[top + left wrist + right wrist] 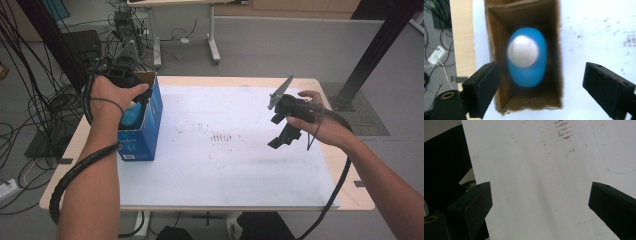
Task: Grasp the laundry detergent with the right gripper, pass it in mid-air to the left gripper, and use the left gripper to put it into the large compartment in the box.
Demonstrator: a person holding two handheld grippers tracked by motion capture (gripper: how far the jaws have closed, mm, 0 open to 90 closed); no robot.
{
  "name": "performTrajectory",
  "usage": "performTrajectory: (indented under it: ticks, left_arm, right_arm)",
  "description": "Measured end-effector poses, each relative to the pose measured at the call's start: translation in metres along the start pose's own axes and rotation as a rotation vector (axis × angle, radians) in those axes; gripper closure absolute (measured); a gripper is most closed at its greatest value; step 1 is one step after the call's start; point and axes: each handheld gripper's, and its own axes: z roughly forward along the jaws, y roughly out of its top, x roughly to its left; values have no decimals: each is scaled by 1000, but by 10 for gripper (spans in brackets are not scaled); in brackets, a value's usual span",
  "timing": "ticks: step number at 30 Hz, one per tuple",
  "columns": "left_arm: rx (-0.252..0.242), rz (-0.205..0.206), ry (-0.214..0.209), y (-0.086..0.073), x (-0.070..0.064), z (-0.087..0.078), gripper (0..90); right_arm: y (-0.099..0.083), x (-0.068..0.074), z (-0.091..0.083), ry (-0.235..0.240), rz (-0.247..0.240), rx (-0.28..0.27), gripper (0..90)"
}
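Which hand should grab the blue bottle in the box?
The left. The left gripper hovers open right over the box, looking down at the blue bottle. The right gripper is open too, far across the table.

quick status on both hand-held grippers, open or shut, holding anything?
Left hand-held gripper: open, holding nothing, above the blue bottle in the box.
Right hand-held gripper: open, holding nothing, over the table.

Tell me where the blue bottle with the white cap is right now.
The blue bottle stands inside the open cardboard box at the table's left edge, directly below the open left gripper.
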Motion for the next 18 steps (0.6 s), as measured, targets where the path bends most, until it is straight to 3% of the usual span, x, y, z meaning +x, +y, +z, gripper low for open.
performTrajectory:
  ticks: [6, 18]
  left_arm:
    - [-26, 72, -21, 6, -31, -11, 100]
    - [-36, 199, -91, 9, -95, -8, 99]
  right_arm:
    - [-3, -6, -5, -17, 20, 19, 50]
    - [-7, -30, -17, -39, 70, 59, 50]
